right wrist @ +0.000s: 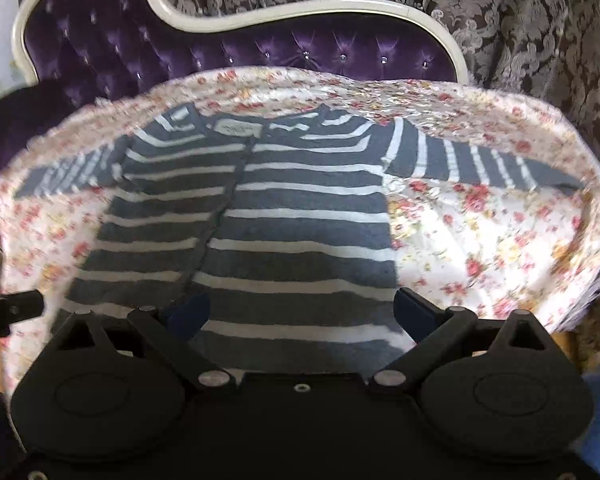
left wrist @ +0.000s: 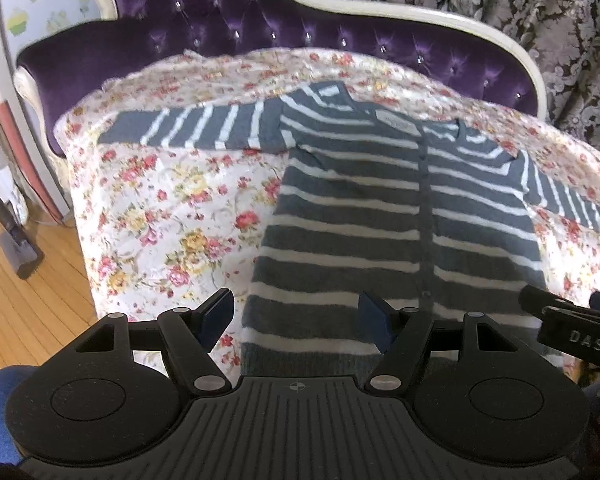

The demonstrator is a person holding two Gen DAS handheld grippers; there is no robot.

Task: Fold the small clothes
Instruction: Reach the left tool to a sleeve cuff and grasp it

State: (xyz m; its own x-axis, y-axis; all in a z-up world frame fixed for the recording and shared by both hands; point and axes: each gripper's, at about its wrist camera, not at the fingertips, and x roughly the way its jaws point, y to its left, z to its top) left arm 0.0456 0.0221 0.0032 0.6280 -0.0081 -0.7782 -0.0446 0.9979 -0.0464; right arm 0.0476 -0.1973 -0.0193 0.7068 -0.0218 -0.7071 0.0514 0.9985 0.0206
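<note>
Striped cardigan, grey with white bands, is laid flat and face up on a floral quilt, with both sleeves stretched out sideways and a row of buttons running down its middle. A small label is seen inside the neckline, at the far end. The quilt is spread over the seat of a purple tufted sofa framed in cream-coloured wood, and a patterned curtain is hung behind it. A strip of wooden floor is seen at the left.

The left gripper is held above the near hem of the cardigan, on its left part; its fingers are spread apart and nothing is pinched between them. The right gripper is held above the hem's right part, with its fingers likewise spread wide and nothing clamped. Whether the fingertips touch the fabric cannot be told. The two grippers are held side by side, each one's edge being caught in the other's view.
</note>
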